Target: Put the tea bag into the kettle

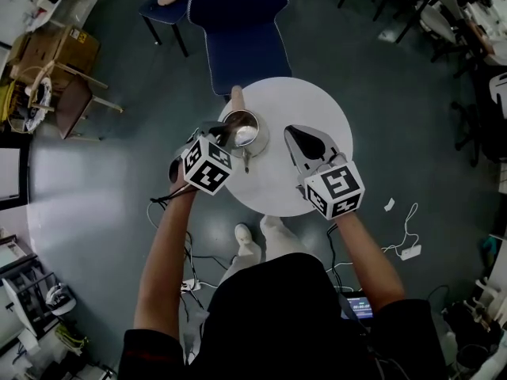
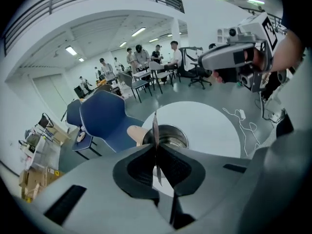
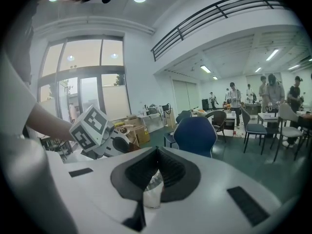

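My left fingers (image 2: 139, 168) pinch the thin lid (image 2: 155, 129) edge-on over the open kettle (image 1: 242, 125) on the round surface (image 1: 313, 105). My right fingers (image 3: 176, 172) pinch the tea bag (image 3: 152, 191) just right of the kettle.

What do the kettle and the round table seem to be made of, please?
The kettle looks like polished stainless steel: its rim gleams and reflects light. The table has a smooth, matte white top, perhaps laminate or painted board; the pictures cannot settle which.

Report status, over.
Left gripper shut on thin metal piece, by kettle. Right gripper shut on tea bag, right of kettle. Kettle mouth open.
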The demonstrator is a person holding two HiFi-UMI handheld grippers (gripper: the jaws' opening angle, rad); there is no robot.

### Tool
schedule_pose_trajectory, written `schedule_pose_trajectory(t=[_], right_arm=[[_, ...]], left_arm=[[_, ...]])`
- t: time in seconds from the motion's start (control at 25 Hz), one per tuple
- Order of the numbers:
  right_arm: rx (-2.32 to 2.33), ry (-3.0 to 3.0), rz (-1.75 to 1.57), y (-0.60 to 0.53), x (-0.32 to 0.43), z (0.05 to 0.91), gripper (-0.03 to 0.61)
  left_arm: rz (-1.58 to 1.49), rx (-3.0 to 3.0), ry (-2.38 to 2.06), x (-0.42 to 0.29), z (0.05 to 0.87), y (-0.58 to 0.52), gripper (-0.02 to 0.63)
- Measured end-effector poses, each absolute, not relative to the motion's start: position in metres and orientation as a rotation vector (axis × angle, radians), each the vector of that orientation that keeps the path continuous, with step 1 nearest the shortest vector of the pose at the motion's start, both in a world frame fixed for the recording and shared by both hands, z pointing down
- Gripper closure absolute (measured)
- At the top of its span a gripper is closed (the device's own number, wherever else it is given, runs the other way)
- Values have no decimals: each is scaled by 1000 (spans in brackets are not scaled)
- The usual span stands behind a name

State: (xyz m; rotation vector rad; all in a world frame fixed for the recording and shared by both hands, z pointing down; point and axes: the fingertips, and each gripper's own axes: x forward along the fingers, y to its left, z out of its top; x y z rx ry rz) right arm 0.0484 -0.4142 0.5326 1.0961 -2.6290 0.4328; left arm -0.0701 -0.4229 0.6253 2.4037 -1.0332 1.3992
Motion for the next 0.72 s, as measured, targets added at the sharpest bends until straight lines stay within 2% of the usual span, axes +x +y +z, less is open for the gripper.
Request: schedule_pose_trajectory(t=[0.72], right_arm=[[1095, -2581, 472, -417, 58, 560, 560]], left_arm=[[1704, 2339, -805, -70, 664, -432, 581]])
